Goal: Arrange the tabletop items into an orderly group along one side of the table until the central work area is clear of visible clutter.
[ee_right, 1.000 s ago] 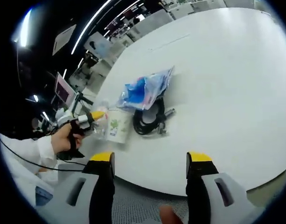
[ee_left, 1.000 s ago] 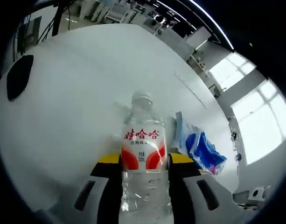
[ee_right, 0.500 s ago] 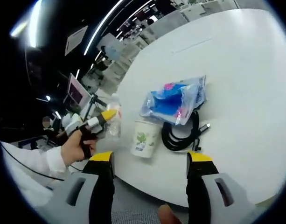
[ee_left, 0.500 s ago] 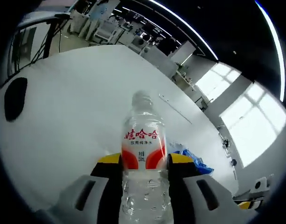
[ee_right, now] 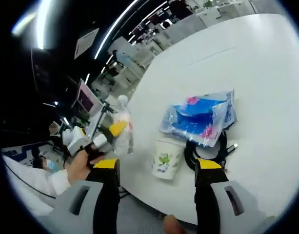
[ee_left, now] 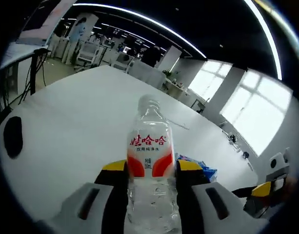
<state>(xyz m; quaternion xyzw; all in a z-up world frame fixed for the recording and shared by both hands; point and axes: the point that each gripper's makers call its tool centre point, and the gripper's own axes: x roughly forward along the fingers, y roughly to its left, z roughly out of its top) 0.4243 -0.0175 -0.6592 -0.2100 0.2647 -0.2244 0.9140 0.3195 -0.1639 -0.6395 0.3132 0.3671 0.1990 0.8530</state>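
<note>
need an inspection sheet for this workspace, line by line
surface: white table, mostly bare, items bunched near one edge
job's things: water bottle with a red and white label, held upright in the left claw; paper cup standing beside a blue and white plastic bag
clutter: flat black object lying apart on the table, in the left gripper view
grippers: left claw shut on the water bottle, off the table; right claw open, holding nothing, short of the cup
cables: black cable coiled, partly under the bag, next to the cup
surroundings: ceiling light strips, bright windows, desks and equipment beyond the table
</note>
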